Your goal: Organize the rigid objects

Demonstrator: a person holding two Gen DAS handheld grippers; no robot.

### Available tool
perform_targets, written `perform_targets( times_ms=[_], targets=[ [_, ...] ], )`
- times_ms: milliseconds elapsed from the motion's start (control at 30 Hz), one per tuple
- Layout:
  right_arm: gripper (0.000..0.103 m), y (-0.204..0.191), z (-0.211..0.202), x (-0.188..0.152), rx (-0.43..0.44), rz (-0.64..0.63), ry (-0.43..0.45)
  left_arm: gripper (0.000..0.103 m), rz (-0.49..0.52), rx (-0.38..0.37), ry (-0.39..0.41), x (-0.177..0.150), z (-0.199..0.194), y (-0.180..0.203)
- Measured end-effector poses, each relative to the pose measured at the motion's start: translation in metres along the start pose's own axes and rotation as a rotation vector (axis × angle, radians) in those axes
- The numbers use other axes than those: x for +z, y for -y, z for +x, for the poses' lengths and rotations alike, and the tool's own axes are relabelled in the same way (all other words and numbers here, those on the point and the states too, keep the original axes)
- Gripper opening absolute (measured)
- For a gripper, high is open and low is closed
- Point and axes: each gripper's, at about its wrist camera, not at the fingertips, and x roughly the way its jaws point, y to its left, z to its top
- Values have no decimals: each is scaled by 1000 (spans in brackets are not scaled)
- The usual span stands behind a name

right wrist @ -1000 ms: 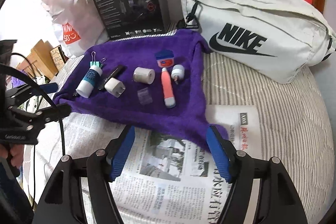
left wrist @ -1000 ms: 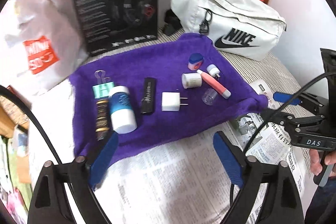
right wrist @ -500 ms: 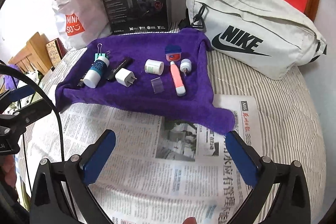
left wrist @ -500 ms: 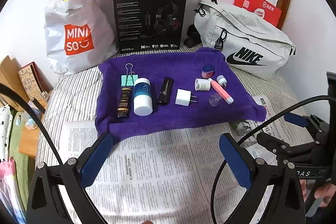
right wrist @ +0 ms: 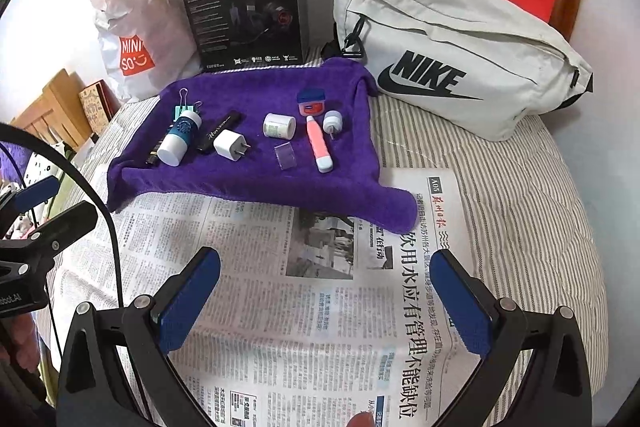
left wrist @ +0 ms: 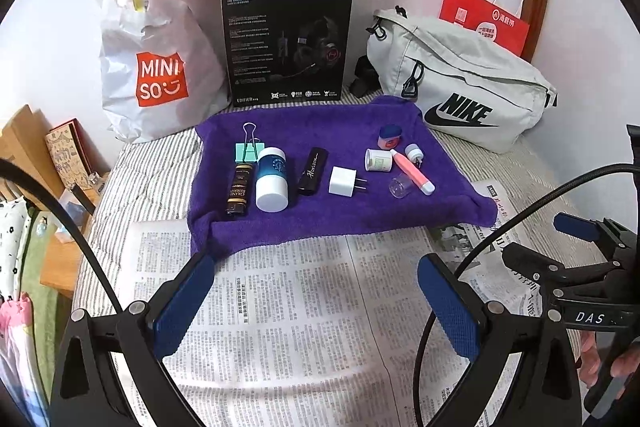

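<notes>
Small items lie sorted in a row on the purple towel (left wrist: 320,131): binder clip (left wrist: 249,149), blue-and-white bottle (left wrist: 272,181), white charger plug (left wrist: 343,181), pink tube (left wrist: 412,172). Left gripper (left wrist: 316,303) and right gripper (right wrist: 328,301) have pulled back over the newspaper (left wrist: 296,307); both jaws have just spread wide, nothing between them. Probably the arrangement is finished, though the clear cap (right wrist: 285,155) is hard to identify.

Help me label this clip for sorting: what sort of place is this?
Most likely a bedroom at home: the work surface looks like a bed with a striped sheet, a purple towel and newspaper spread over it, and shopping bags and a waist bag against the wall.
</notes>
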Motion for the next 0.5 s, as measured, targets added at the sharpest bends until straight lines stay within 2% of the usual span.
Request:
perform_targets(
  times_ms=[500],
  targets=[
    [103, -1, -7, -2, -7, 0, 8, 103, -27, 0, 7, -2, -8, -4]
  ],
)
